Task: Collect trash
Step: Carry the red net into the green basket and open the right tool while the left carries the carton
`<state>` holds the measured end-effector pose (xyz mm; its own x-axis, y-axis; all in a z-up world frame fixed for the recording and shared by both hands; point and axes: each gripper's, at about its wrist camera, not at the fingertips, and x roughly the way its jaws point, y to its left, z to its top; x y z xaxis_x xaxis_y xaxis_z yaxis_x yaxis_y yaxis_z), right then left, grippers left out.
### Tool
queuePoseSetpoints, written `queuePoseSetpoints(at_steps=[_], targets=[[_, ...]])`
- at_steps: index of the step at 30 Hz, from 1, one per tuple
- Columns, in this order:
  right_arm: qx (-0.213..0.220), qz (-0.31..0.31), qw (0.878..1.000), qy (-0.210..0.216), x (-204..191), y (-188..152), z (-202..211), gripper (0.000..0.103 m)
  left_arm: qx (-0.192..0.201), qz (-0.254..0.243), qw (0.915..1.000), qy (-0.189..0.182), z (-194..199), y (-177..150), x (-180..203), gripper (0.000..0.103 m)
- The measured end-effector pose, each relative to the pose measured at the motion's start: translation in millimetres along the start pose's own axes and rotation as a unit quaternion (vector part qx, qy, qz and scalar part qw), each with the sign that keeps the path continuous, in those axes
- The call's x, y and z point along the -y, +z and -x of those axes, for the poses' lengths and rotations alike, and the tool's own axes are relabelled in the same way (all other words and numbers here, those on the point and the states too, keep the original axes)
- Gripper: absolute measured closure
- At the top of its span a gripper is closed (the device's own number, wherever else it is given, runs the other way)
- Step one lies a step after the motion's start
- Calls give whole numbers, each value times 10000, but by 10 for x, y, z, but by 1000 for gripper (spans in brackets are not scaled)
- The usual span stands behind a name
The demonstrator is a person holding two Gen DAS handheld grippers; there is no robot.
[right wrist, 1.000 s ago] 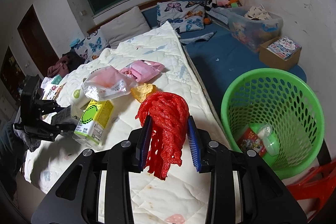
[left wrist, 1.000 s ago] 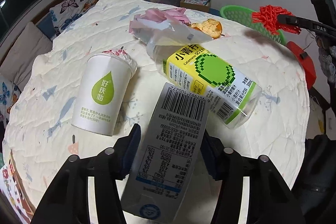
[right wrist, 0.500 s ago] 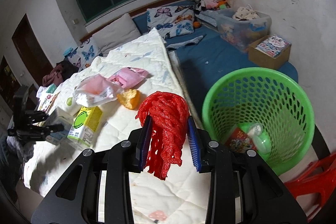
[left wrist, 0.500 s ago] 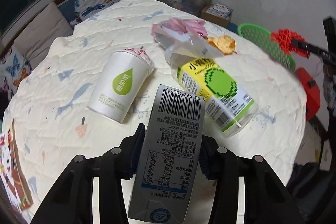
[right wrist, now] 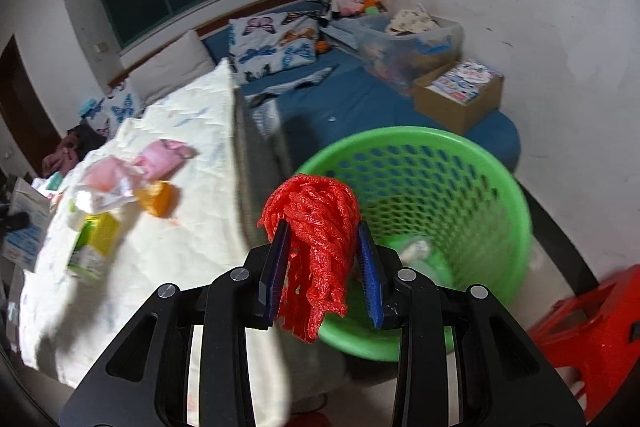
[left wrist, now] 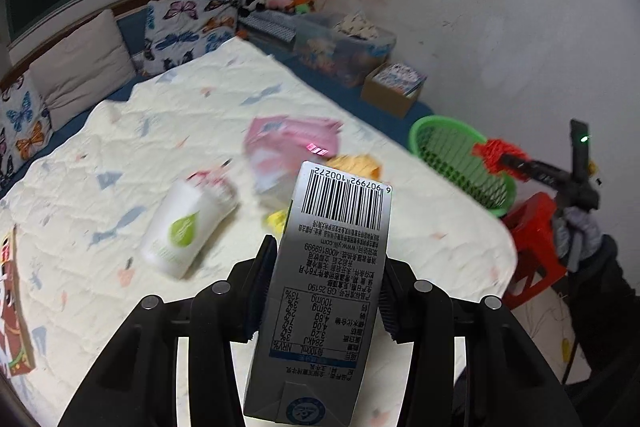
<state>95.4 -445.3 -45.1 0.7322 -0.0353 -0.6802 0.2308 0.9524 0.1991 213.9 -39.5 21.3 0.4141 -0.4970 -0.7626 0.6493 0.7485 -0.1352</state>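
My left gripper (left wrist: 326,267) is shut on a grey milk carton (left wrist: 324,291) with a barcode, held clear above the quilt. A white paper cup (left wrist: 188,227), a pink-and-white plastic bag (left wrist: 284,143), an orange scrap (left wrist: 356,165) and a yellow-green bottle (right wrist: 94,247) lie on the quilt. My right gripper (right wrist: 322,247) is shut on a bundle of red foam netting (right wrist: 316,223), held just left of the green mesh basket (right wrist: 492,187). In the left wrist view that same right gripper (left wrist: 520,163) and the red netting (left wrist: 494,153) hang over the basket (left wrist: 444,131).
The cream quilt (left wrist: 160,131) covers a bed with butterfly pillows (left wrist: 188,27) at its head. A red plastic stool (right wrist: 592,339) stands right of the basket. A cardboard box (right wrist: 460,95) and a clear storage bin (right wrist: 412,39) sit by the wall. Some trash lies inside the basket.
The left gripper has risen with the carton off the quilt and rolled, so the cup and bottle look farther away. The right gripper has carried the red netting sideways from over the quilt to the basket.
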Motion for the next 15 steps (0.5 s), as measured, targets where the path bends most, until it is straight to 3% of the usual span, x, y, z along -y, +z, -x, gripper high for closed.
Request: queuePoseSetpoints(at_steps=[8,14,15], targets=[[-203,-32,9990,-405,433,-48,-232,67,-104,-200,9995,-238,-304,309,488,58],[-215,-135,9988,-407,602,-9,-317,66,-119,-432,9978,-491,-522,570,887,59],[-201,-149,9990,-384,620,3,-320,63,-116,-462,9974,-532,-558,611,957,59]])
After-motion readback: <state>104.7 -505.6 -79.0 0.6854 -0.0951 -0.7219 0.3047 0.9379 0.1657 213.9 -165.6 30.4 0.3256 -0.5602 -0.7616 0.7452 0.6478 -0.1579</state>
